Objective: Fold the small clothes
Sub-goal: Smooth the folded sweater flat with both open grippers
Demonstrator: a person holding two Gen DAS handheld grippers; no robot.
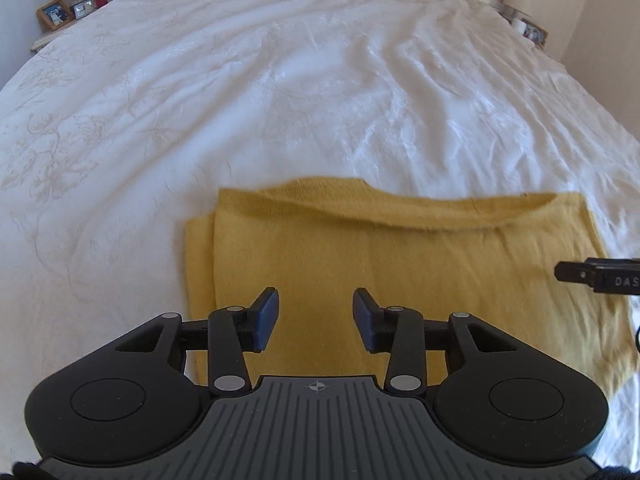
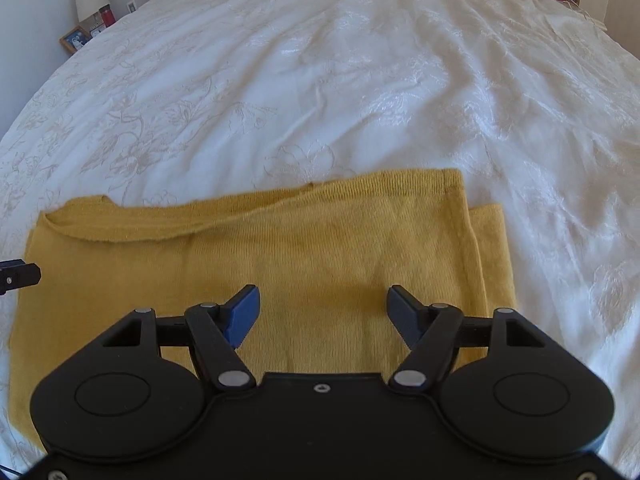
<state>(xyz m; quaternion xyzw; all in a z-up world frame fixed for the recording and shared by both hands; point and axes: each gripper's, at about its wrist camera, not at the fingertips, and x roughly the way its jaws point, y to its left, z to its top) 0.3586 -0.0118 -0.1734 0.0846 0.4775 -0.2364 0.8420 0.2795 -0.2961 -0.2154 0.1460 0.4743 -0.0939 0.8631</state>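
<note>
A mustard-yellow knit garment [image 1: 400,264] lies flat on the white bedspread [image 1: 280,100], folded into a rough rectangle with side layers tucked under. It also shows in the right wrist view [image 2: 280,248]. My left gripper [image 1: 315,320] is open and empty, above the garment's near left part. My right gripper [image 2: 324,316] is open and empty, above its near right part. The tip of the right gripper [image 1: 592,276] shows at the right edge of the left wrist view. The tip of the left gripper [image 2: 18,276] shows at the left edge of the right wrist view.
The wrinkled white bedspread [image 2: 360,80] stretches away to a headboard. A nightstand [image 1: 60,16] with photo frames, a lamp and a red bottle stands at far left. Another nightstand [image 1: 528,28] with a lamp and frames stands at far right.
</note>
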